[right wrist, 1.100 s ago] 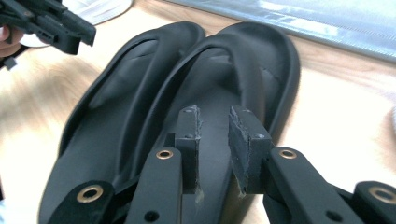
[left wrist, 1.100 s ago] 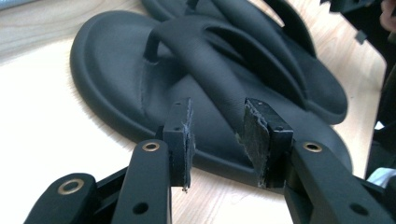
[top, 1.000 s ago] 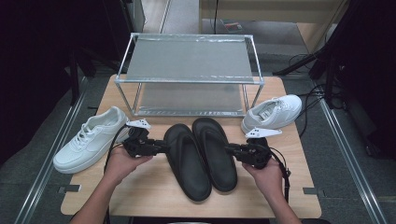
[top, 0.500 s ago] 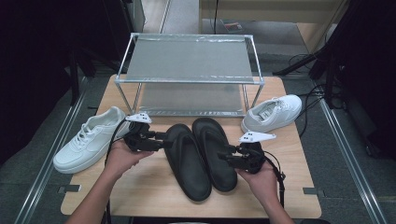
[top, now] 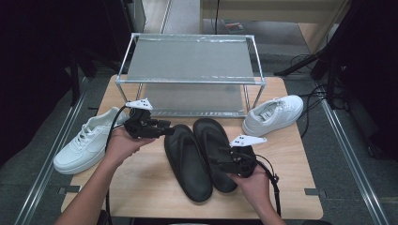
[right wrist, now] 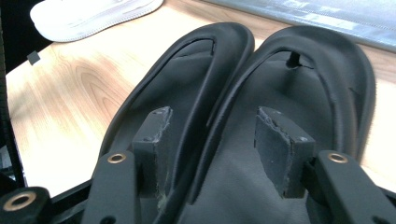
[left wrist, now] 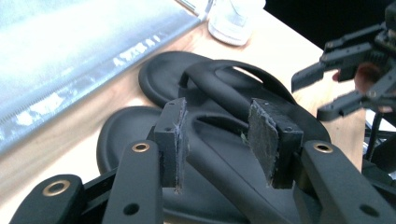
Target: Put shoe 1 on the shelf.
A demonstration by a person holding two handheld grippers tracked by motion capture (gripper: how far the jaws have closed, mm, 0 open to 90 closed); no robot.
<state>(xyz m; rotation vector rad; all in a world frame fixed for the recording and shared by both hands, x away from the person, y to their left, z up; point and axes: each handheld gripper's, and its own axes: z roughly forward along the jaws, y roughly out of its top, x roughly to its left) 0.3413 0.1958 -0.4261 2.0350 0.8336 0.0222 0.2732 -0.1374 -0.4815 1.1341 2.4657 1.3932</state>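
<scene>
Two black flip-flops lie side by side mid-table, the left one [top: 187, 164] and the right one [top: 212, 138]. My left gripper [top: 167, 130] hovers at the left flip-flop's toe end. Its jaws [left wrist: 217, 140] have just been closing but stand open, with a strap showing in the gap below them and the pads touching nothing. My right gripper [top: 221, 161] is over the right flip-flop's heel part. Its jaws [right wrist: 210, 140] have just been opening and straddle the two sandals' adjoining rims [right wrist: 219, 116] without pressing them.
A metal two-tier shoe rack [top: 187, 82] stands at the table's back. One white sneaker [top: 87, 140] lies at the left edge and another white sneaker [top: 274, 112] at the right by the rack's leg. Bare wood [top: 141, 192] shows in front.
The left gripper has lifted and drawn away from the left flip-flop's toe. The right gripper has slid leftward and toward the person along the right flip-flop, jaws wider apart.
</scene>
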